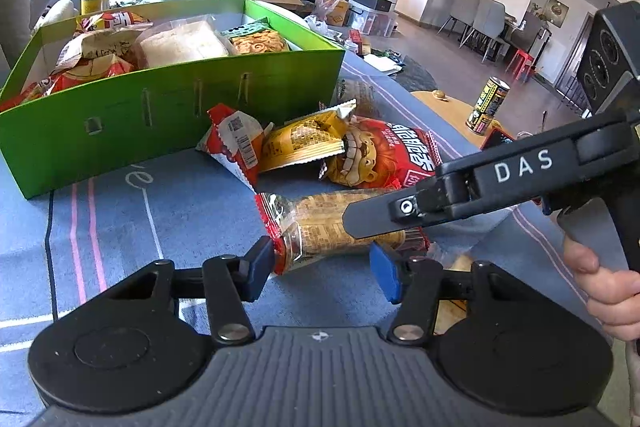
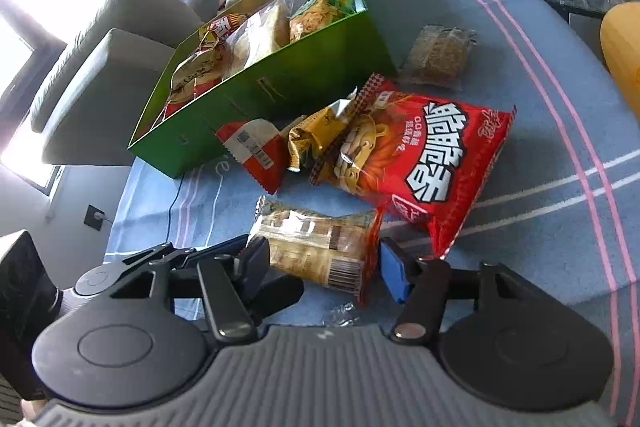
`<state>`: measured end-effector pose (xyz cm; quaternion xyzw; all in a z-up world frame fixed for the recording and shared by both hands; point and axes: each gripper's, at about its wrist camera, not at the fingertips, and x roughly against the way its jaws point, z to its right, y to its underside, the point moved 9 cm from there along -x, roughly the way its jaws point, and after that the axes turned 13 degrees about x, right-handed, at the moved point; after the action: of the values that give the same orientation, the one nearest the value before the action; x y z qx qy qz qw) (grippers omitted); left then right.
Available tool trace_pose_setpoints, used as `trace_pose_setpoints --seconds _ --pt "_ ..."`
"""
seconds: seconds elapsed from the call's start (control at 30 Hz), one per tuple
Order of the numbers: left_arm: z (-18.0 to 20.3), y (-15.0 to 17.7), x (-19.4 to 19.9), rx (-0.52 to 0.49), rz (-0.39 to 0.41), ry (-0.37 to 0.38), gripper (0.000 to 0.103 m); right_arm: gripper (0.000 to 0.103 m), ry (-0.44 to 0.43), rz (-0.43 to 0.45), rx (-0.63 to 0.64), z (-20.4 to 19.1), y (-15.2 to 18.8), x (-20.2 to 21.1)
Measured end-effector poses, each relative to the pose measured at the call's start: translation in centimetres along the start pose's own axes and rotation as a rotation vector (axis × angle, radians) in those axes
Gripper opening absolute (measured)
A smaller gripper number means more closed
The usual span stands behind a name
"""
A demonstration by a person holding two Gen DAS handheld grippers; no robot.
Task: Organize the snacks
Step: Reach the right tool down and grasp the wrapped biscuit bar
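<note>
A long cracker packet with red ends lies on the blue cloth in front of the green box. My left gripper straddles it, one pad at each side of its near end, jaws partly open. My right gripper straddles the same packet from the other side, also open. One of the right gripper's fingers lies across the packet, and a hand holds its handle. Behind the packet lie a big red snack bag, a yellow packet and a red-and-white packet.
The green box holds several snack bags. A clear packet of brown snacks lies beside the box's far corner. A yellow-and-black can stands on a small wooden table to the right. A grey sofa is behind the box.
</note>
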<state>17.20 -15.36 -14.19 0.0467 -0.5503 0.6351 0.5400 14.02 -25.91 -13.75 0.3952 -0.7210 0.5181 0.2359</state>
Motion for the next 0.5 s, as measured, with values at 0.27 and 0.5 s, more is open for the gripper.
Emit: trace_pose_setpoints --seconds 0.27,0.5 --pt "0.17 0.07 -0.05 -0.023 0.005 -0.003 0.037 0.102 0.024 0.010 0.032 -0.27 -0.06 -0.24" --pt "0.14 0.18 0.17 -0.037 0.017 -0.016 0.027 0.093 0.075 0.067 0.050 -0.20 -0.32 0.31"
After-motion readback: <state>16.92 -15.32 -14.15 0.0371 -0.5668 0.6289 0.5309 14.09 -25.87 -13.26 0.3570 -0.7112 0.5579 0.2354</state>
